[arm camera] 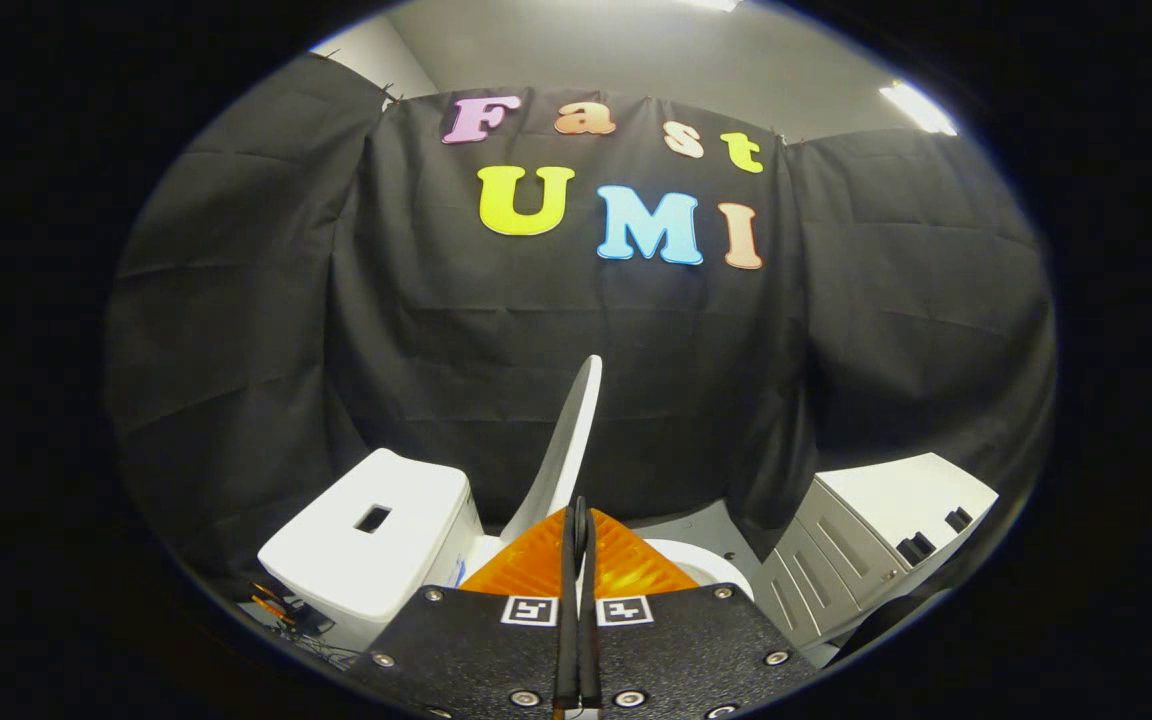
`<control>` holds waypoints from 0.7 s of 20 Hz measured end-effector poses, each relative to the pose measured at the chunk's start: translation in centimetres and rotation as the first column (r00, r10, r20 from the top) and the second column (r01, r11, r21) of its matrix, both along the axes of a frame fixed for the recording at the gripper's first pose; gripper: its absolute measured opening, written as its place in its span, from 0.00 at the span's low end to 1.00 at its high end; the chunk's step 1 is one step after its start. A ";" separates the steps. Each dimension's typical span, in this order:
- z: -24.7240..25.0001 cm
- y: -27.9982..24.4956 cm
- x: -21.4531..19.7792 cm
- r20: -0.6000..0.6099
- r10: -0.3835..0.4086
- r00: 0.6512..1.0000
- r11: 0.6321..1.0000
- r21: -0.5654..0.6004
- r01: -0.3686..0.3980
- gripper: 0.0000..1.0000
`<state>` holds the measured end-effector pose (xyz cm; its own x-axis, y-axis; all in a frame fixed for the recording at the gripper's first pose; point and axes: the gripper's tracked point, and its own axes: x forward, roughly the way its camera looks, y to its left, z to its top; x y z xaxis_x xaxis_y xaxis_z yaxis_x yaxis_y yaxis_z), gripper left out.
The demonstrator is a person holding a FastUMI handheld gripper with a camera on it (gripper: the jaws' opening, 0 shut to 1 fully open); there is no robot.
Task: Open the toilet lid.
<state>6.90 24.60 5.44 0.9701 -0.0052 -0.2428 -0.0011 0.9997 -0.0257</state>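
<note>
Toilet lid (568, 440) stands raised in the gripper view, just below the middle of the frame. I see it edge-on as a narrow white blade tilting up and to the right, its top against the dark cloth wall (456, 340), its lower end dropping behind my tool (577, 530).

My tool sits at the bottom centre. Its two fingers are pressed flat together, with no gap I can make out between them, and their tips come up right in front of the base of the lid. I cannot tell from here whether the lid's edge is pinched between them or simply stands just behind them, so I won't call it a grip. The tool's broad body spreads below the fingers across the bottom of the frame, carrying two small square markers (591, 610) either side of the fingers.

To the lower left of the lid is the white tank (376, 545), a boxy block with a small dark rectangular opening in its top. To the right of the fingers, at the lower centre-right, a curved piece of the white bowl rim (711, 570) shows past the tool. Further to the lower right stands a pale grey cabinet (876, 550) with panelled fronts and a flat light top, near the bowl but apart from it.

At the upper right of the frame a bright ceiling light (916, 108) shows above the cloth.
</note>
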 end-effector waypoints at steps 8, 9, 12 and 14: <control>0.9 4.6 -0.1 0.023 0.050 0.998 0.999 -0.016 -0.050 0.00; 0.9 5.1 -0.1 0.027 0.054 0.998 0.998 -0.017 -0.053 0.00; 0.9 5.9 0.0 0.017 0.055 0.998 0.998 -0.037 -0.054 0.00; 1.1 6.5 -0.1 0.020 0.054 0.998 0.998 -0.044 -0.053 0.00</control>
<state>6.77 31.09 6.53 0.9740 0.0365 -0.2234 -0.0533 0.9962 -0.0695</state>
